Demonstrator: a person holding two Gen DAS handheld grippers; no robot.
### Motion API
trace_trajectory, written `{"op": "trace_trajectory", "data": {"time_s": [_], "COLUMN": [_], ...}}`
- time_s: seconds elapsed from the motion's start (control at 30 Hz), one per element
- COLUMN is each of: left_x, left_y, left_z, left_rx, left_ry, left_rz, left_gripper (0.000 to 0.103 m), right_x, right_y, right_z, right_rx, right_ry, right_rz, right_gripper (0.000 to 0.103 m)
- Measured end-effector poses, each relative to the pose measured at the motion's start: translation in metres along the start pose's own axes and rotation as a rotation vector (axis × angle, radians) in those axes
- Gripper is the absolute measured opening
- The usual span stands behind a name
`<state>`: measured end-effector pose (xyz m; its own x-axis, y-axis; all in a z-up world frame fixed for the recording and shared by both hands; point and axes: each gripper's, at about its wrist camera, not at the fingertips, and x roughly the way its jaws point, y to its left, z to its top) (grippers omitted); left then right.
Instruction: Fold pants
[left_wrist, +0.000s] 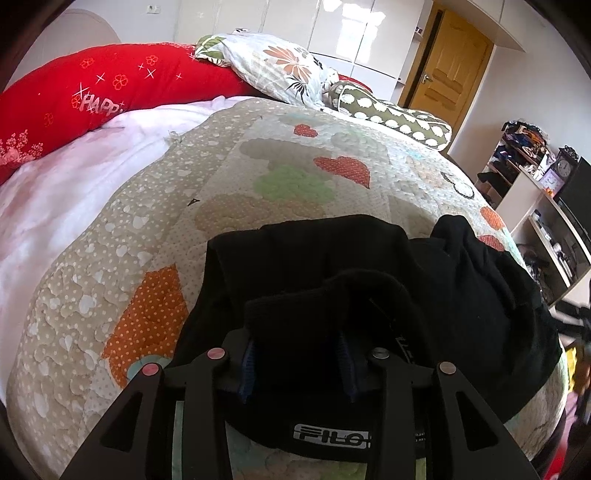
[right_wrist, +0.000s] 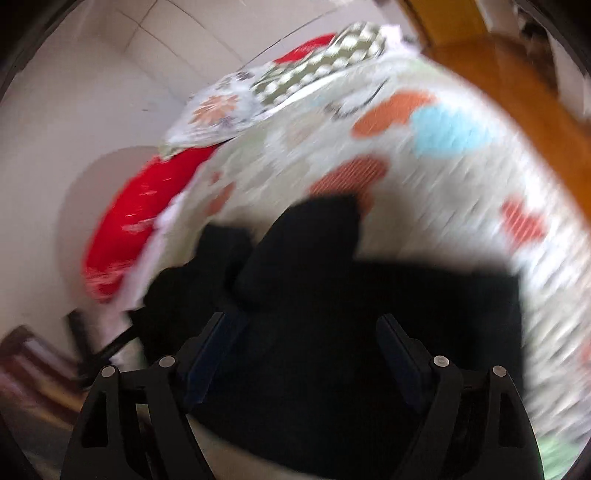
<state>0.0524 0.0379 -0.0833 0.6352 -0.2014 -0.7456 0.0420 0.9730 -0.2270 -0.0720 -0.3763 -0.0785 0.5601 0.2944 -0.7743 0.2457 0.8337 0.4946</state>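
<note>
Black pants (left_wrist: 369, 266) lie bunched on the heart-patterned quilt (left_wrist: 258, 177) of a bed. My left gripper (left_wrist: 297, 354) is shut on a raised fold of the pants, and the fabric bulges up between its fingers. A white logo patch (left_wrist: 331, 432) shows on the cloth just below the fingers. In the blurred right wrist view the pants (right_wrist: 369, 314) fill the lower middle. My right gripper (right_wrist: 303, 354) is open, its fingers wide apart over the black cloth, gripping nothing.
A red cushion (left_wrist: 110, 92), a floral pillow (left_wrist: 280, 66) and a green patterned pillow (left_wrist: 399, 118) lie at the head of the bed. A white sheet (left_wrist: 74, 192) lies at left. A wooden door (left_wrist: 447, 74) and shelves (left_wrist: 535, 177) stand at right.
</note>
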Motion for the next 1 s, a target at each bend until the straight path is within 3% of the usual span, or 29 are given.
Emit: {"op": "trace_trajectory", "data": {"time_s": [0.07,0.13,0.2,0.3,0.33,0.4,0.5,0.73,0.9,0.93,1.0], "left_x": [0.001,0.001,0.000,0.000,0.000,-0.001,-0.001,0.001,0.001,0.001,0.001], "left_y": [-0.001,-0.002,-0.002,-0.002,-0.002,-0.002,0.000,0.001,0.003,0.002,0.001], "left_z": [0.001,0.001,0.001,0.001,0.002,0.001,0.000,0.002,0.000,-0.001,-0.001], "left_rx": [0.004,0.005,0.004,-0.002,-0.006,-0.013,-0.012,0.006,-0.017,-0.015,-0.010], "left_ry": [0.001,0.002,0.004,0.006,0.006,0.005,0.002,0.006,-0.003,-0.003,-0.001], "left_rz": [0.004,0.007,0.006,0.009,0.012,0.012,-0.002,-0.007,-0.009,-0.005,-0.001], "left_gripper": [0.036,0.036,0.036,0.036,0.036,0.037,0.038,0.039,0.039,0.039,0.039], "right_x": [0.020,0.036,0.037,0.028,0.034,0.046,0.029,0.009,0.036,0.040,0.043], "right_y": [0.006,0.015,0.029,0.057,0.064,0.068,0.064,0.012,-0.026,-0.023,-0.013], "right_z": [-0.005,0.008,0.039,0.096,0.113,0.133,0.117,0.065,0.049,0.047,0.045], "right_rx": [-0.017,-0.067,-0.103,-0.173,-0.196,-0.150,-0.175,-0.109,0.003,-0.033,-0.108], "right_ry": [0.060,0.080,0.005,-0.190,-0.184,-0.092,-0.130,-0.088,0.015,-0.005,-0.016], "right_rz": [0.060,-0.007,-0.079,0.004,0.039,-0.008,-0.005,-0.199,-0.123,-0.147,-0.142], "right_gripper": [0.081,0.075,0.076,0.081,0.081,0.081,0.081,0.083,0.081,0.075,0.017]}}
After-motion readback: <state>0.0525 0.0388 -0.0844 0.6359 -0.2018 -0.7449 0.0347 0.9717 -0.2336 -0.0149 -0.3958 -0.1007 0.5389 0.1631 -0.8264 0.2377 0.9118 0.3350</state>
